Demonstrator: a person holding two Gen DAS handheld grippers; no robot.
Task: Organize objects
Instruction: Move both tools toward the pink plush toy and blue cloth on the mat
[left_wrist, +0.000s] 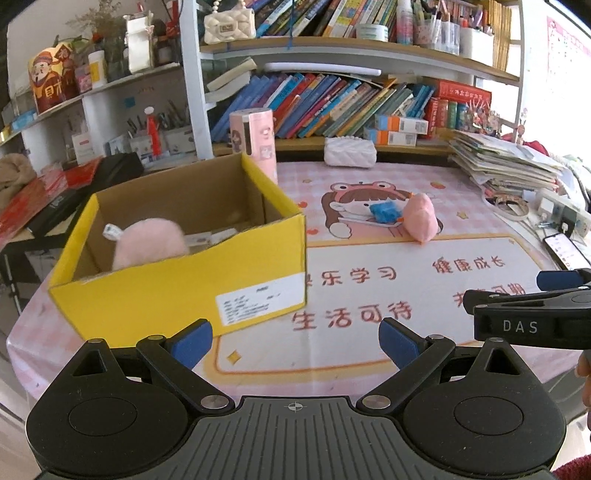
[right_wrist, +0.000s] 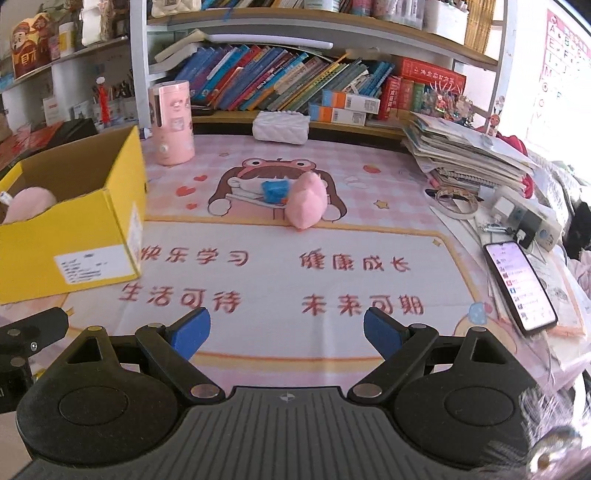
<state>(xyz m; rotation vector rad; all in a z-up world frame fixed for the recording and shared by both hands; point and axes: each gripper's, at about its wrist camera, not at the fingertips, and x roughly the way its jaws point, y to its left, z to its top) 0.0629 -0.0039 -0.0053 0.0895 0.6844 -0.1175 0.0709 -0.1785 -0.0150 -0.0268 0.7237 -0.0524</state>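
Both the left gripper (left_wrist: 295, 341) and right gripper (right_wrist: 286, 332) are hovering spread and empty, facing the pink plush (right_wrist: 306, 201) at frame centre, awaiting boxing in the yellow box (right_wrist: 74, 236).

Plush toy (left_wrist: 149, 240) in box (left_wrist: 177, 295), left of block (right_wrist: 274, 190).

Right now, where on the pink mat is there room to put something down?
The big free patch is the printed middle of the mat, between the yellow box on the left, the pink plush and blue toy behind, and the phone on the right. The right edge is crowded: a paper stack, tape roll and charger.
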